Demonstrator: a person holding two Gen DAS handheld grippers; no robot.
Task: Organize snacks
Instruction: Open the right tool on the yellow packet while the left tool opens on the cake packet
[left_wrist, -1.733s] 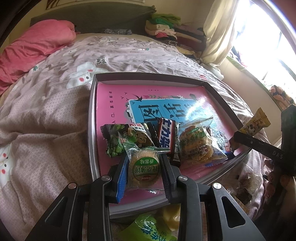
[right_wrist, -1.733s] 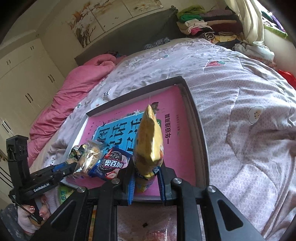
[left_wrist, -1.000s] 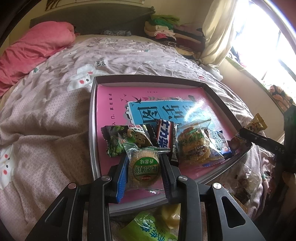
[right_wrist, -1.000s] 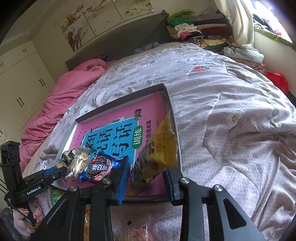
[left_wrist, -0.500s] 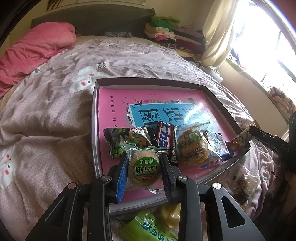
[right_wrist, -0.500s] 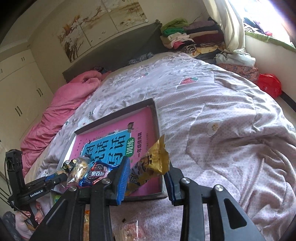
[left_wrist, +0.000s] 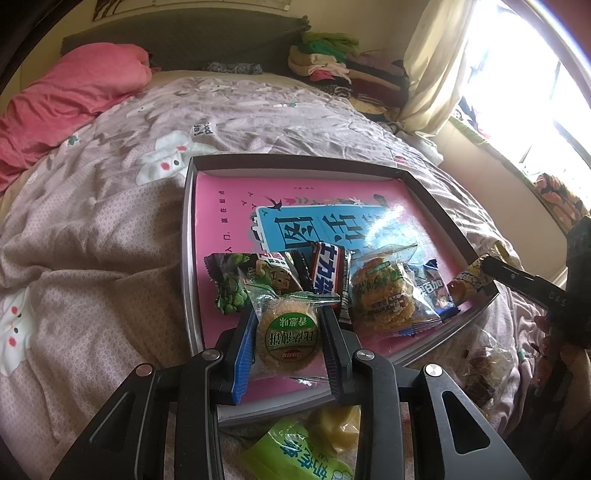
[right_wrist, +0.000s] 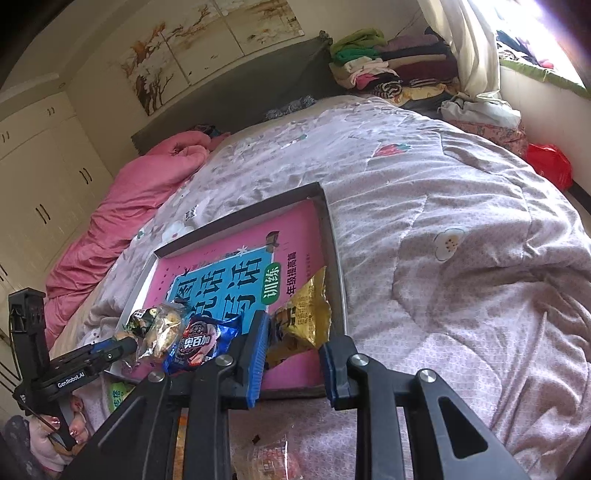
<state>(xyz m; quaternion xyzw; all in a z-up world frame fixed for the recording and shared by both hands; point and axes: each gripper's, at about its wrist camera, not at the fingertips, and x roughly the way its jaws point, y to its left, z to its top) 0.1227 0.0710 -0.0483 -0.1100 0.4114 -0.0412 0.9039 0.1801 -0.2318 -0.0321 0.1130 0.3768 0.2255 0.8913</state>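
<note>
A shallow grey box (left_wrist: 187, 236) with a pink book inside lies on the bed. My left gripper (left_wrist: 288, 321) is shut on a round cookie pack with a green label (left_wrist: 290, 336) over the box's near edge. Beyond it lie a green pea pack (left_wrist: 243, 280), a chocolate bar (left_wrist: 327, 273), a clear cracker pack (left_wrist: 384, 291) and a blue cookie pack (left_wrist: 434, 288). My right gripper (right_wrist: 293, 345) is open; a yellow snack bag (right_wrist: 304, 317) rests in the box's corner between its fingers. The box also shows in the right wrist view (right_wrist: 334, 258).
A green snack bag (left_wrist: 295, 454) and a yellow item lie on the quilt below the left gripper. More wrapped snacks (right_wrist: 269, 461) lie under the right gripper. A pink duvet (left_wrist: 66, 99) and stacked clothes (left_wrist: 343, 70) are at the bed's far end.
My right gripper opened and let go of the yellow bag, which tipped over and now lies in the box's corner; the gripper has drawn back. My left gripper kept its hold and barely moved.
</note>
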